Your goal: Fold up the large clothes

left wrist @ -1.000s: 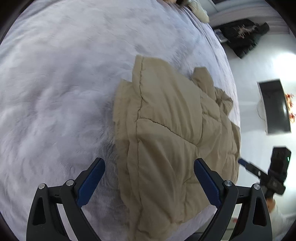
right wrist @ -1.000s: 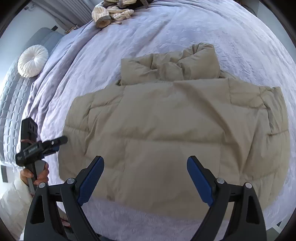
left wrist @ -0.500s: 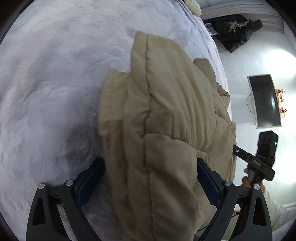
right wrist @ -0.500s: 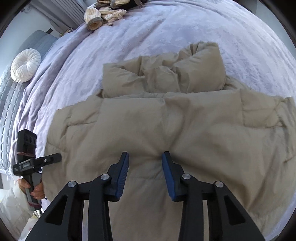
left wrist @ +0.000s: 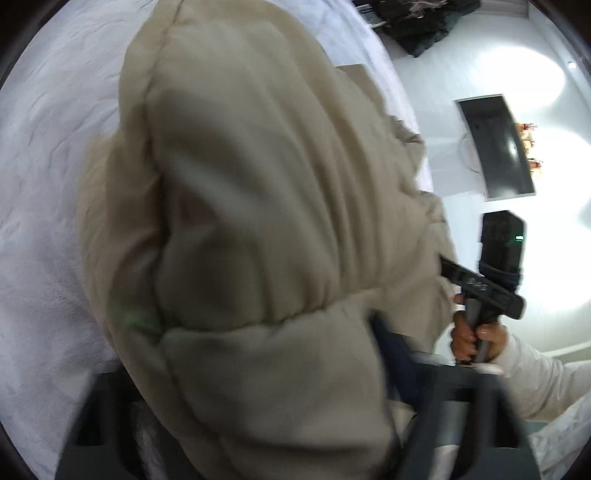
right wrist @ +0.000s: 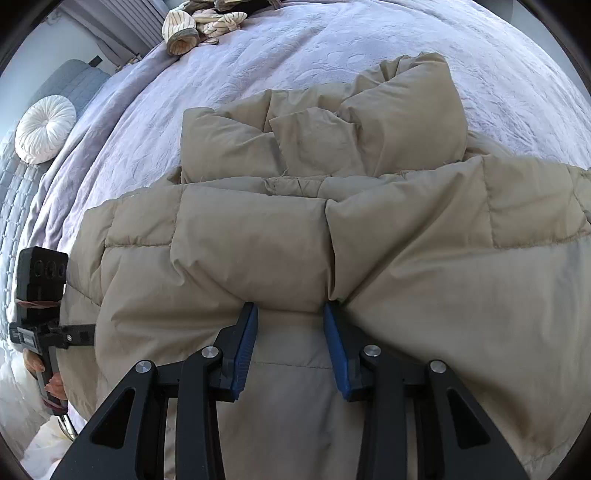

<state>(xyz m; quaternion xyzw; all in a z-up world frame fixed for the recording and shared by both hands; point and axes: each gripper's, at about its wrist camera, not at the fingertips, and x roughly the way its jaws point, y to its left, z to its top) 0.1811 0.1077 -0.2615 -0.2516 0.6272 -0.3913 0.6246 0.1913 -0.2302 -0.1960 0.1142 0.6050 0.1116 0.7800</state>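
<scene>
On the pale lilac quilted bedspread [right wrist: 369, 48] lies your beige quilted puffer jacket [right wrist: 406, 258], spread flat with its bulky hood or collar end bunched toward the far side. Your right gripper [right wrist: 291, 317] has its blue pads pinching a fat ridge of the padded shell near the edge closest to you; the fabric puckers up between them, so that grip looks real. Your left gripper [left wrist: 266, 398] is closing on the jacket's side edge, where a thick roll of padding sits between its jaws and fills most of the blurred wrist view; whether the pads have bitten yet you cannot tell from this.

Expect the jacket to be light for its bulk, soft and springy, with a smooth shell that may slide on itself. The filling probably compresses a lot, so a shallow pinch could hold only the outer layer and slip off. Take deep bites at a stitched seam or at the hem, where the layers are bound together. It likely will not keep a crease, so press each fold down.

Far away sit a round white cushion [right wrist: 44, 127] and a striped bundle of cloth [right wrist: 203, 26], well clear.
</scene>
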